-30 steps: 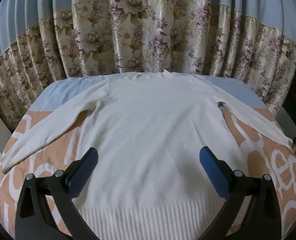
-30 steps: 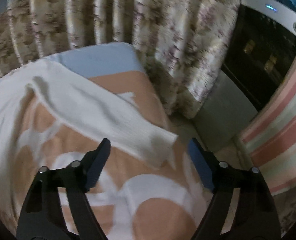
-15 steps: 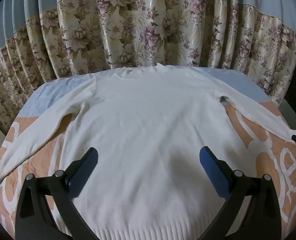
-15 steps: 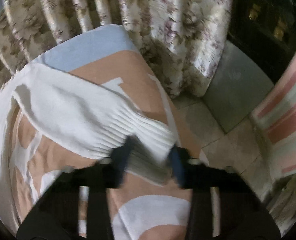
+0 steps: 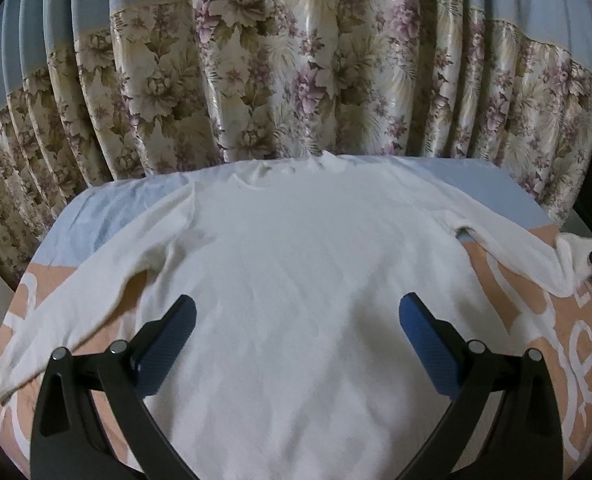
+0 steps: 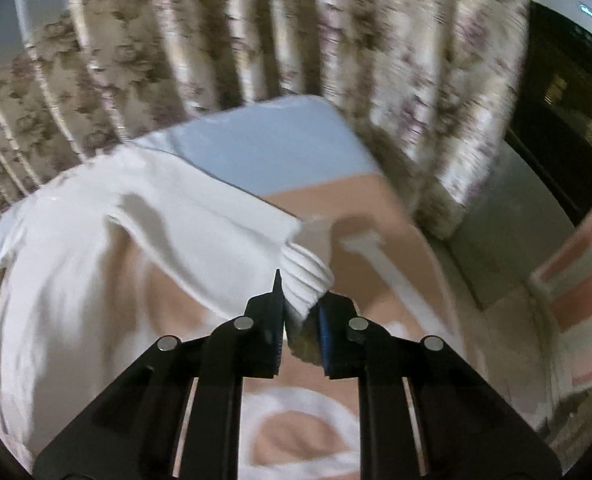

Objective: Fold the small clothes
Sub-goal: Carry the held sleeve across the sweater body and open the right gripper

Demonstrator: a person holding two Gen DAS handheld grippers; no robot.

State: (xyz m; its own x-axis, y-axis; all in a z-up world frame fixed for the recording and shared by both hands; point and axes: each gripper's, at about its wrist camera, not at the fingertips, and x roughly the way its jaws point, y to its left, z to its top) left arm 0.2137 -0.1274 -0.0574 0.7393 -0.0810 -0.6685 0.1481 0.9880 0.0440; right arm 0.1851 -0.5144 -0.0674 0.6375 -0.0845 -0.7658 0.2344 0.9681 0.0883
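In the left wrist view, a white long-sleeved sweater (image 5: 304, 272) lies spread flat, front up, on a table covered with a cloth (image 5: 576, 344) patterned in peach, white and pale blue. The neckline faces a floral curtain (image 5: 296, 80) hanging behind the far edge. The left gripper (image 5: 296, 344) hovers above the sweater's body with its fingers (image 5: 168, 344) spread wide and nothing between them. The sleeve at the left lies extended on the cloth; the sleeve (image 5: 536, 256) at the right is raised at its end. In the right wrist view, which is motion-blurred, the right gripper (image 6: 302, 320) has its fingers (image 6: 268, 328) closed on the ribbed cuff (image 6: 306, 276) of that sleeve, holding it above the cloth. A dark appliance (image 6: 564, 120) stands at the right edge.
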